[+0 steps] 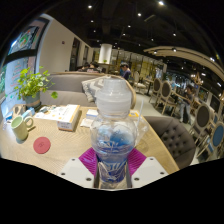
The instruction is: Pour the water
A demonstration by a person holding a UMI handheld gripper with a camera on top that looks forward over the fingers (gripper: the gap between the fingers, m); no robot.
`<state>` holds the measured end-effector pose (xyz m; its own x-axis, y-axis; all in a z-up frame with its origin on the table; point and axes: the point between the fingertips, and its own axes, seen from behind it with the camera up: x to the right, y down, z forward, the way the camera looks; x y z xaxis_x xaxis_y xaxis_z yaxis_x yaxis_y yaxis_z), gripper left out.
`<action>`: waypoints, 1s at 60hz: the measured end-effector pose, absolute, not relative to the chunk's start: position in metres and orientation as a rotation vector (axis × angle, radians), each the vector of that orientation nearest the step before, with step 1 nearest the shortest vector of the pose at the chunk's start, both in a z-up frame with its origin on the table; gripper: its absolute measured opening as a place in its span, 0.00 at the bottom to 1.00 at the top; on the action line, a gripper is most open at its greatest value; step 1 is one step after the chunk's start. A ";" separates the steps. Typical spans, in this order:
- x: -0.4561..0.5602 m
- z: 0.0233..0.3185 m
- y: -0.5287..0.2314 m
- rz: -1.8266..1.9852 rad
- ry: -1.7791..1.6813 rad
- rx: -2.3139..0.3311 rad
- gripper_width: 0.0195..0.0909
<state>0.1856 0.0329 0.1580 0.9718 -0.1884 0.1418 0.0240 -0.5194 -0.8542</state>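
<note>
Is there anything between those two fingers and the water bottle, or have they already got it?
Nothing stands between them: the clear plastic water bottle with a white cap already sits gripped in the gripper, both pink-padded fingers pressing its blue-labelled body.

Gripper [113,168] with two pale grey fingers [78,171], magenta pads on inner faces

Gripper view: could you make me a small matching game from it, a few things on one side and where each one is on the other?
Things:
1. bottle
2. coaster
3. mug
4. plant

Places:
A. far end of the table, behind the mug
B. flat on the table, just nearer than the mug
C. clamped between the tongs
D. beside the book

Pairs: 1-C, 2-B, 3-D, 4-A
</note>
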 end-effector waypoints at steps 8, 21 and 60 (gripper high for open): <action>0.153 0.214 0.065 -0.466 -0.007 -2.046 0.24; 0.097 0.295 0.112 -0.918 -0.341 -1.896 0.24; -0.105 0.227 0.193 -1.775 -1.736 -1.267 0.24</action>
